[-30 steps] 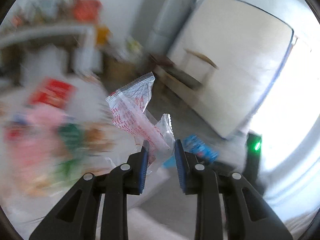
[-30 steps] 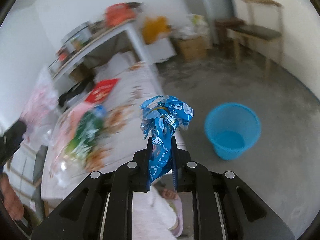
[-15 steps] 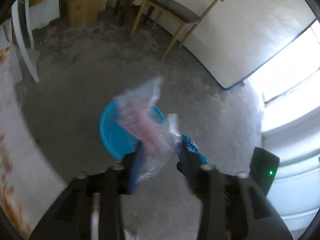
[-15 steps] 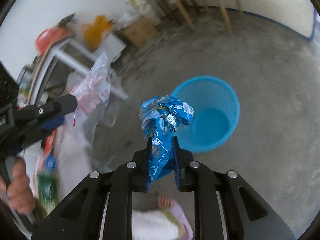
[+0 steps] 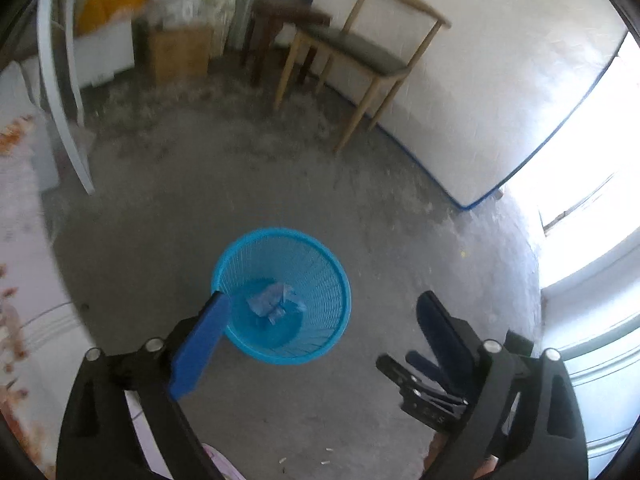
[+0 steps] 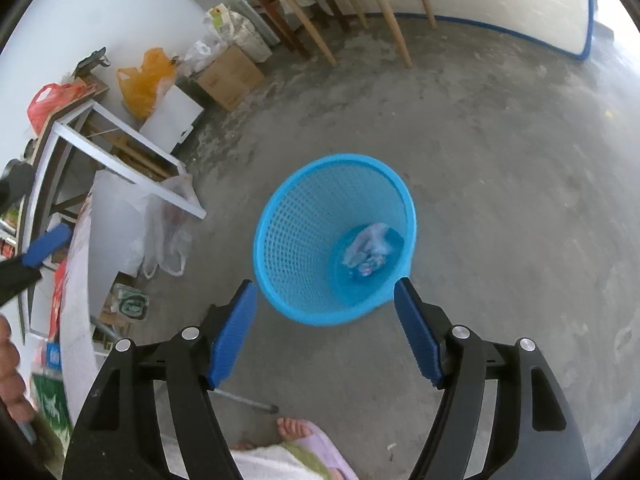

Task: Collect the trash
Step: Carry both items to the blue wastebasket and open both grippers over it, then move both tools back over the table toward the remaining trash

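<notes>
A blue mesh wastebasket [image 5: 320, 264] [image 6: 296, 240] stands on the concrete floor below both grippers. Crumpled wrappers [image 5: 274, 304] [image 6: 370, 250], clear and blue, lie on its bottom. My left gripper [image 5: 324, 308] hangs over the basket, its jaws opening wide with nothing between them. My right gripper [image 6: 326, 294] also points down at the basket, jaws opening and empty. The right gripper's fingers [image 5: 424, 364] show at lower right in the left wrist view. A blue pad of the left gripper [image 6: 46, 246] shows at the left edge of the right wrist view.
A wooden chair [image 5: 360, 56] and dark stool [image 5: 280, 28] stand by the far wall. Cardboard box [image 6: 230, 76], orange bag [image 6: 144, 80] and white table frame [image 6: 132, 136] lie left. A patterned tablecloth [image 5: 20, 240] edges the left. A foot in a slipper [image 6: 304, 432] is below.
Both grippers swung from the table to above the basket and opened. The clear red-printed wrapper left the left jaws and the blue wrapper left the right jaws; both now lie in the basket.
</notes>
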The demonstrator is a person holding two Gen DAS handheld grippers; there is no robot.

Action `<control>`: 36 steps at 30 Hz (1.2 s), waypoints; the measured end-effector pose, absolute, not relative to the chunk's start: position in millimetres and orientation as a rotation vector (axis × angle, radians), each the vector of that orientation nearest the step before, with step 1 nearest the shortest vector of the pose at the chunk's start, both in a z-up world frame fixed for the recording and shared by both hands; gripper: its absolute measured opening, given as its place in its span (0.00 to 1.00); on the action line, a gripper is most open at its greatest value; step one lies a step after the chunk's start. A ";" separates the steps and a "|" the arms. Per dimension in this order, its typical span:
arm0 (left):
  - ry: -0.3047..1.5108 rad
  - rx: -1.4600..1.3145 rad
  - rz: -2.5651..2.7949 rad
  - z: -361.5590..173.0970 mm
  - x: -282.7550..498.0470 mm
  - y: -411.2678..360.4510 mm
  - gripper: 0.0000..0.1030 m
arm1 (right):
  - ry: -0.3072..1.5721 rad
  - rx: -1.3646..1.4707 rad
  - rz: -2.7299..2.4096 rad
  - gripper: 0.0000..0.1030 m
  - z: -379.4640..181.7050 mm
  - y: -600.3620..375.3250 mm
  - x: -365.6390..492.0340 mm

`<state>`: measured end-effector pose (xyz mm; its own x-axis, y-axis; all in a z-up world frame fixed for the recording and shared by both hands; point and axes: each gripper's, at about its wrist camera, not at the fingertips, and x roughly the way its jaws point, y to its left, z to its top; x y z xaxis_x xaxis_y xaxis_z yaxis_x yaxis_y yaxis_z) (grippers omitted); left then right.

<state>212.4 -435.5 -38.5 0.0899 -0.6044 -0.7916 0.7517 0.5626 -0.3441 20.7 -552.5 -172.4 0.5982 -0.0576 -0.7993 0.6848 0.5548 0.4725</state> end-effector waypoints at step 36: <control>0.510 0.402 -0.389 -2.8 101.8 -14.2 0.82 | 0.865 0.571 0.249 0.78 -44.8 -309.8 99.6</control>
<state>101.8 -14.2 -2.8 0.8036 -0.2554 -0.5375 0.4509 0.8508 0.2698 99.6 -309.8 -44.9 0.6319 0.4291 -0.6454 0.0195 0.8237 0.5667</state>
